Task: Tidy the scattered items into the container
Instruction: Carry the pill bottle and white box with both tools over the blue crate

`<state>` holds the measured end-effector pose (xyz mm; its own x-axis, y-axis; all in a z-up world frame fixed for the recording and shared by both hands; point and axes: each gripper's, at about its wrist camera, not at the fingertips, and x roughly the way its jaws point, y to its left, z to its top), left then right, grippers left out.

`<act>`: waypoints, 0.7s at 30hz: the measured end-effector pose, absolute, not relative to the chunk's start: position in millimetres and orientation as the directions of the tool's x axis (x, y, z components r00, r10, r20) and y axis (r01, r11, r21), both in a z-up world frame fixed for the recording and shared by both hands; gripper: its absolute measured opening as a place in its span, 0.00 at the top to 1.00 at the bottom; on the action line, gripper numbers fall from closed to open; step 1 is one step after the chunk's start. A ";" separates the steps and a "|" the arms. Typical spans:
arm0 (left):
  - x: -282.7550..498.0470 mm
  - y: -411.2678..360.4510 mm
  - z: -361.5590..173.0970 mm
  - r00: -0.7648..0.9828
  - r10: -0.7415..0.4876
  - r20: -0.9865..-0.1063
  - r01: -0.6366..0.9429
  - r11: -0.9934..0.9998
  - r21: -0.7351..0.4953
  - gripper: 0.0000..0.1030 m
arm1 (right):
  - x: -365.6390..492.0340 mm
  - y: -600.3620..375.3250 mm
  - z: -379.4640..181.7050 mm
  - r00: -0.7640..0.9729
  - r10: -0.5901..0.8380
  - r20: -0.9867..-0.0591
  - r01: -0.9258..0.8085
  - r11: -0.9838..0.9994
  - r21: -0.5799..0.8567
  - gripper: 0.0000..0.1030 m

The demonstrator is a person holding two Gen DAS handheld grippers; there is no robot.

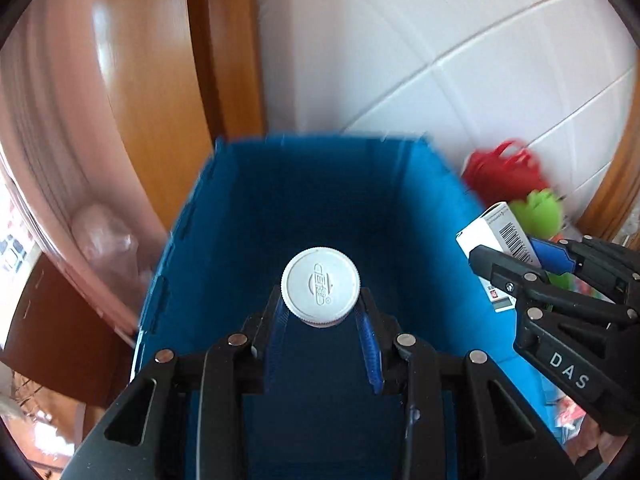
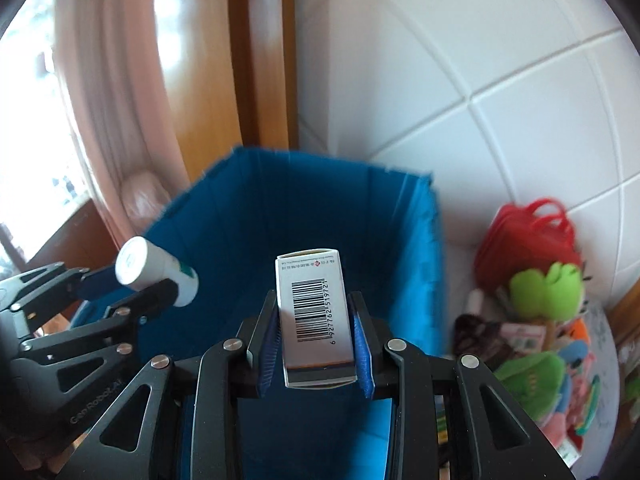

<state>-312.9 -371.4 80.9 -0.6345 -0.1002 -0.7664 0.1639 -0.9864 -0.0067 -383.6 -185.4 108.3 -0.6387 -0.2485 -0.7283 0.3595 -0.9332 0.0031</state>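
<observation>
While "DAS" marks the right gripper [image 1: 516,248], a barcoded box [image 2: 314,312] shows.

Glossy wooden door frame [image 2: 264,60], matt blue fabric container [image 1: 320,200], smooth cardboard box [image 2: 316,312].

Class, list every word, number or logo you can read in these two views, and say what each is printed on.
"DAS": arm of the right tongs.
"Gen Robot.AI", partly blurred: arm of the left tongs.
"6 927762 519721": under the barcode on the white box.
Small print above that barcode: too small to read.
Embossed logo on the white bottle cap: characters not legible.
</observation>
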 end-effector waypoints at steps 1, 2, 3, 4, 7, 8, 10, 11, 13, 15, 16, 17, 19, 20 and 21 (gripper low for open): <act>-329.6 -381.8 63.2 -0.587 -0.100 -0.803 0.167 -0.986 0.001 0.67 | -403.4 -198.5 90.5 -0.605 -0.223 -0.765 0.344 -0.939 0.001 0.69; -343.9 -385.7 46.5 -0.550 -0.092 -0.830 0.161 -0.987 0.003 0.67 | -417.9 -206.0 74.2 -0.573 -0.204 -0.794 0.333 -0.943 0.002 0.69; -356.0 -390.2 28.9 -0.510 -0.078 -0.857 0.155 -0.988 -0.002 0.67 | -431.3 -211.4 57.0 -0.537 -0.192 -0.822 0.323 -0.946 0.010 0.69; -367.3 -393.8 9.1 -0.464 -0.058 -0.884 0.150 -0.989 -0.014 0.67 | -443.4 -215.9 38.4 -0.498 -0.180 -0.848 0.312 -0.950 0.018 0.69; -388.7 -392.1 -50.6 -0.331 0.001 -0.944 0.151 -0.987 -0.054 0.67 | -469.2 -219.6 -22.4 -0.385 -0.118 -0.915 0.286 -0.958 0.003 0.70; -393.0 -389.3 -66.1 -0.294 0.004 -0.956 0.148 -0.988 -0.049 0.67 | -474.0 -220.3 -39.7 -0.353 -0.092 -0.931 0.282 -0.959 -0.013 0.71; -402.0 -384.7 -92.8 -0.230 -0.006 -0.973 0.133 -0.991 -0.025 0.67 | -482.7 -221.6 -72.4 -0.286 -0.047 -0.957 0.281 -0.959 -0.037 0.71; -405.6 -382.1 -106.3 -0.193 -0.011 -0.981 0.125 -0.992 -0.014 0.67 | -486.4 -221.6 -91.7 -0.244 -0.022 -0.970 0.282 -0.958 -0.049 0.71; -410.1 -379.3 -128.3 -0.130 -0.006 -0.992 0.122 -0.992 -0.010 0.67 | -490.3 -221.0 -118.8 -0.181 0.008 -0.983 0.289 -0.955 -0.061 0.71; -412.9 -378.6 -150.0 -0.073 -0.012 -0.997 0.132 -0.991 0.002 0.67 | -491.5 -218.6 -144.7 -0.115 0.045 -0.992 0.301 -0.950 -0.078 0.71; -413.1 -378.2 -158.2 -0.046 -0.022 -0.999 0.134 -0.991 0.016 0.67 | -490.8 -216.6 -155.1 -0.087 0.064 -0.994 0.306 -0.948 -0.088 0.71; -412.0 -377.9 -168.9 -0.012 -0.031 -0.999 0.133 -0.991 0.029 0.67 | -489.9 -214.0 -164.9 -0.058 0.079 -0.995 0.310 -0.946 -0.093 0.71; -413.9 -378.2 -186.4 0.043 -0.041 -0.998 0.129 -0.991 0.046 0.67 | -488.7 -209.0 -179.6 -0.009 0.100 -0.995 0.309 -0.946 -0.098 0.71; -413.1 -377.4 -195.2 0.076 -0.053 -0.996 0.126 -0.990 0.063 0.67 | -487.7 -206.5 -188.7 0.021 0.111 -0.994 0.313 -0.945 -0.099 0.71; -412.5 -376.4 -201.9 0.104 -0.061 -0.993 0.124 -0.989 0.074 0.67 | -486.5 -205.8 -194.5 0.039 0.121 -0.992 0.320 -0.942 -0.103 0.71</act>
